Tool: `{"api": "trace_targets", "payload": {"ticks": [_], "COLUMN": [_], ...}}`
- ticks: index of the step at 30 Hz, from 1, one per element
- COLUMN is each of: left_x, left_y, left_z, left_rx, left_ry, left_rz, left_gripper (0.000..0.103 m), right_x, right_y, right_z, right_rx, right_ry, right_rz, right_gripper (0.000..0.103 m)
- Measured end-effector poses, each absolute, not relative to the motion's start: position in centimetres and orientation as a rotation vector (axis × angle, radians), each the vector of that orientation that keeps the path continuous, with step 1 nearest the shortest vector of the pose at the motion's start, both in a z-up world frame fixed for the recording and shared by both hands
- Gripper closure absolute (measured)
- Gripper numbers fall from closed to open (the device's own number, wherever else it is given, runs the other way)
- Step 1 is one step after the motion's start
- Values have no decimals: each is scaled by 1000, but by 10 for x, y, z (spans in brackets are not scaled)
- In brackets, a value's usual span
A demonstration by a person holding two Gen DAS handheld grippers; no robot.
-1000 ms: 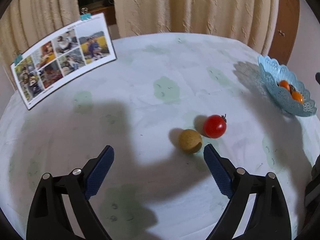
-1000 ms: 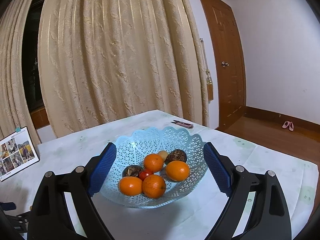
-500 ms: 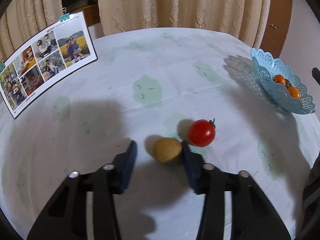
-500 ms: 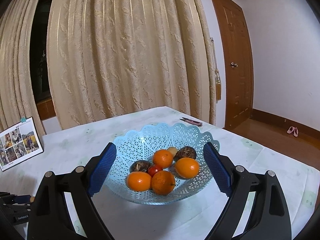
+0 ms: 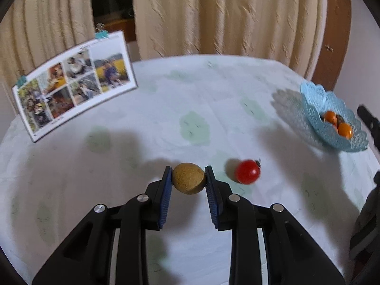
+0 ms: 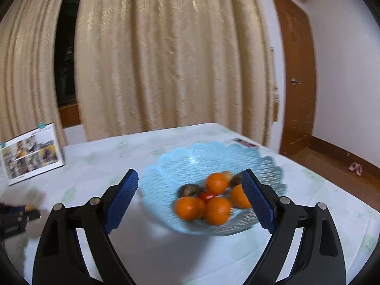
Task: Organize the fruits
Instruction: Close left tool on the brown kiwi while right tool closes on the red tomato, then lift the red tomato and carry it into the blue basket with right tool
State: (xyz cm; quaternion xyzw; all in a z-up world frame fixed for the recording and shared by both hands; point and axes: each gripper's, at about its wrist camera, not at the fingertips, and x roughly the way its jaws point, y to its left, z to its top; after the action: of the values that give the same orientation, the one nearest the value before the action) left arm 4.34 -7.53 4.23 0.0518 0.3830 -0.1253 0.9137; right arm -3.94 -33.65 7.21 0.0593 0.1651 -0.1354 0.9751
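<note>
My left gripper (image 5: 188,178) has its blue pads pressed against both sides of a small round fruit (image 5: 188,178), tan-brown with a dull, rough, finely speckled skin, a little flattened at the bottom. It sits between my fingertips just above the pale tablecloth (image 5: 166,109), which is printed with faint green patches. Just to the right of it lies a glossy red cherry tomato (image 5: 247,171) with a dark stem, on the cloth and clear of my finger. Farther right, near the table's edge, stands a light blue lattice bowl (image 5: 315,109) with oranges (image 5: 344,129) inside. A photo collage card (image 5: 73,83) stands at the far left before the cream curtains.

My right gripper (image 6: 190,204) is spread wide and holds nothing. Beyond its fingers the blue bowl (image 6: 166,171) holds several oranges (image 6: 217,210), a small red fruit and a couple of dark brown ones, all blurred.
</note>
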Motion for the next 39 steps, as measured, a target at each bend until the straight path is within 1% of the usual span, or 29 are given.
{"api": "trace_targets", "payload": {"ticks": [3,8,11,13,14,16,18,22,26,30,31,39], "left_x": [42,41,39,38,38,38,37,36,36,36,35,34], "left_y": [-66,-53,-48,-45,-44,-42,-42,-41,-40,-40,-41,-43], "left_z": [50,61,64,66,67,68,69,71,72,72,72,70], "left_rx": [86,62,52,43,41,37,35,29,26,27,27,30], "left_ry": [767,738,728,725,725,723,721,718,719,720,721,722], "left_rz": [-227,-186,-170,-164,-162,-160,-159,-159,-160,-160,-160,-164], "left_gripper": [75,75,75,75,75,75,75,75,75,75,75,75], "right_x": [-33,-10,6,14,18,26,32,42,52,56,57,52], "right_y": [-313,-270,-245,-232,-227,-217,-213,-198,-192,-187,-187,-189], "right_z": [72,65,56,49,47,41,38,30,22,14,13,16], "right_rx": [100,100,95,97,99,87,66,48,39,18,14,17], "right_ry": [386,551,657,713,736,776,798,845,883,907,904,884], "right_rz": [-153,114,218,259,272,296,300,312,318,307,302,286], "right_gripper": [13,13,16,27,29,37,40,51,59,71,73,73]}}
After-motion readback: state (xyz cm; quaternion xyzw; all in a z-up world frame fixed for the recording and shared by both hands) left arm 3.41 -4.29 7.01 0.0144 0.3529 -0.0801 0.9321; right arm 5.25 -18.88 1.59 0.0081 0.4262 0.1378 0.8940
